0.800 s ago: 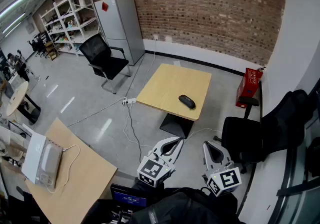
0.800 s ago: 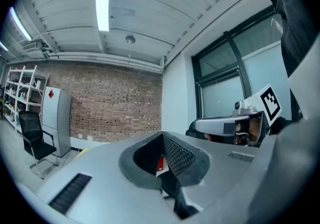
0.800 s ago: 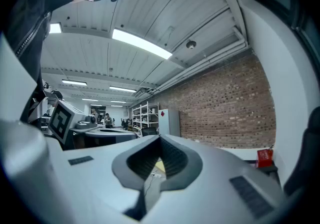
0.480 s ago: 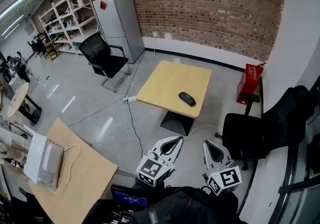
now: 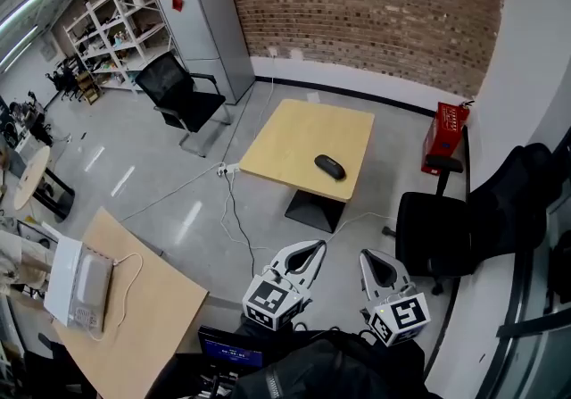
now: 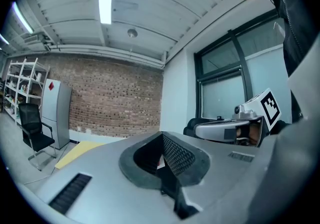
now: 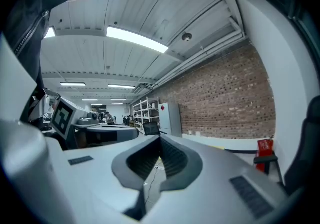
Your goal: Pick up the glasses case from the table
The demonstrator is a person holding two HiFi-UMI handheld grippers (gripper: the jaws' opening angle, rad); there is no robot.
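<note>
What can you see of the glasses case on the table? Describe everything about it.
The glasses case is a small, dark, oval thing with a rounded top, and it seems to be closed. Its material is too small to tell. It lies flat on the light wooden table, in the right part of the top and towards its near edge. In the head view it lies at a slant. Only the table touches it, and nothing else lies on the top.
</note>
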